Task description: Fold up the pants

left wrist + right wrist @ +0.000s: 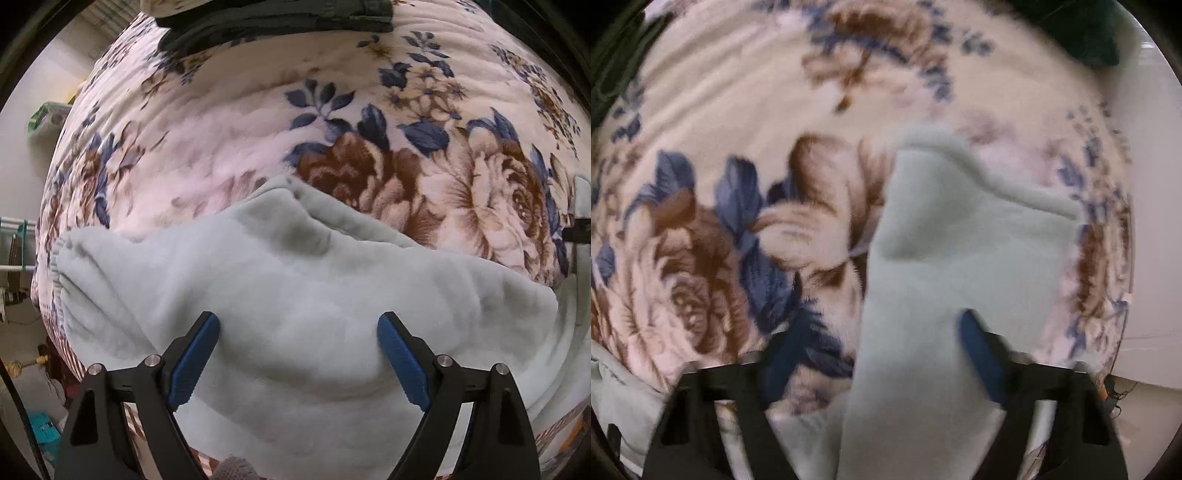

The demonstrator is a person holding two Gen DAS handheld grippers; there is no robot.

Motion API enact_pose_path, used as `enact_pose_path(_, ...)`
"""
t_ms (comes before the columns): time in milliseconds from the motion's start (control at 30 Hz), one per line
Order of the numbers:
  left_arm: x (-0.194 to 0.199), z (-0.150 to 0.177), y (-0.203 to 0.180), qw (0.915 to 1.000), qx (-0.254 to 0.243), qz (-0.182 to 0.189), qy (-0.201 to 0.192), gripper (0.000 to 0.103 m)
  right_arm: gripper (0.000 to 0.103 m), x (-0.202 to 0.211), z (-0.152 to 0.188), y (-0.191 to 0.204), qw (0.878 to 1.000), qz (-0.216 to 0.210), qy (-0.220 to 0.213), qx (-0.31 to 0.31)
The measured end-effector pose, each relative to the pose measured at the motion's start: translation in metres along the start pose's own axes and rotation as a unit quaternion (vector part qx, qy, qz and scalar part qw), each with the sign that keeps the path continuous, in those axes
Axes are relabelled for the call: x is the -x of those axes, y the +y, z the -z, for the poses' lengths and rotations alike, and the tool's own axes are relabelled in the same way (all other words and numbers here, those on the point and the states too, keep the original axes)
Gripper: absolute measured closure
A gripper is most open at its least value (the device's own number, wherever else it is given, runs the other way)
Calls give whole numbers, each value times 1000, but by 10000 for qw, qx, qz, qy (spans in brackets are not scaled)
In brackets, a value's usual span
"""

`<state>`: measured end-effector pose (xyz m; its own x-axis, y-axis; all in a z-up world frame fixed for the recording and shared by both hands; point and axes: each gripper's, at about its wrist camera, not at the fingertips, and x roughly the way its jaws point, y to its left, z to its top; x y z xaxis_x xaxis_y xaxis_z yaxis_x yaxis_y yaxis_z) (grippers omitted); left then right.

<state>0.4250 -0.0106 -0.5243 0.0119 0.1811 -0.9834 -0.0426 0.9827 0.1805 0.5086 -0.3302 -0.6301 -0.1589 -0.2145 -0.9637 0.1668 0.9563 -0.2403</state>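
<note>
So the pants (pixel 295 295) are a pale mint fleece pair, lying rumpled on a bed covered by a floral blanket (pixel 369 110) with big brown roses and blue leaves. From the left wrist view you get the wide part bunched up right under the camera, with what looks like a gathered elastic edge off to the left side. From the right wrist view a narrower strip of the same fabric (pixel 942 240) runs up the frame, probably a leg, though it's blurry.

Left tongs (pixel 299 354) are spread wide above the fleece, nothing pinched, blue pads clear of the cloth as far as I can see. Right tongs (pixel 875 354) are partly spread too; the strip of fleece sits between them and lies against the right-hand pad, but I don't see both pads pressing on it, so I'd call that not gripped.

Handling-wise I'd guess this stuff is light, floppy and thick. It won't hold a crease and it'll sag between two grab points. Fuzzy surface should give decent grip. I'd pinch at the waistband edge and the leg hem, both layers together, not mid-panel.

There's also a dark green garment (pixel 280 18) at the far edge of the bed.
</note>
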Motion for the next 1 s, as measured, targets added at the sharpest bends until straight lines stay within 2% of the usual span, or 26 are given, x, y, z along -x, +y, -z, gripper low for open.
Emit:
enact_pose_path(33, 1, 1, -2, 10000, -54, 14, 12, 15, 69, -7, -1, -3, 9999, 30, 91, -59)
enact_pose_path(67, 2, 3, -4, 10000, -75, 42, 22, 15, 87, -6, 1, -11, 9997, 20, -39, -243)
enact_pose_path(100, 3, 5, -5, 9999, -90, 86, 45, 15, 92, -1, 5, -20, 9989, -145, -146, -429)
enact_pose_path(167, 7, 10, -9, 9996, -98, 244, 111, 15, 94, 17, 25, -60, 9890, -823, -394, -1168)
enact_pose_path(200, 9, 14, -11, 9993, -110, 328, 149, 15, 94, 25, 36, -76, 9833, -986, -514, -1439)
enact_pose_path(267, 13, 21, -16, 9983, -134, 522, 219, 15, 94, 46, 74, -122, 9640, -1331, -789, -2162)
enact_pose_path(333, 17, 29, -21, 9972, -195, 674, 246, 15, 94, 57, 120, -171, 9402, -1485, -924, -2922)
enact_pose_path(367, 19, 32, -25, 9969, -241, 707, 245, 15, 94, 57, 155, -200, 9210, -1546, -928, -3452)
enact_pose_path(433, 24, 42, -35, 9960, -377, 783, 221, 15, 94, 45, 200, -233, 8943, -1576, -815, -4107)
enact_pose_path(500, 26, 49, -44, 9956, -495, 775, 202, 15, 94, 17, 233, -254, 8769, -1621, -617, -4482)
enact_pose_path(600, 23, 57, -59, 9947, -640, 755, 290, 15, 94, -29, 258, -261, 8648, -1700, -287, -4717)
enact_pose_path(667, 24, 60, -66, 9943, -681, 762, 316, 15, 94, -51, 272, -263, 8537, -1845, -216, -4865)
enact_pose_path(733, 27, 62, -69, 9942, -712, 766, 262, 15, 95, -47, 283, -268, 8427, -1918, -326, -5020)
enact_pose_path(867, 37, 66, -77, 9939, -785, 748, 180, 15, 95, -18, 304, -283, 8344, -1897, -641, -5134)
enact_pose_path(967, 41, 70, -82, 9940, -798, 733, 161, 15, 95, -26, 301, -290, 8435, -1913, -571, -4987)
enact_pose_path(1000, 41, 72, -83, 9940, -797, 728, 161, 15, 94, -39, 294, -289, 8520, -1984, -458, -4823)
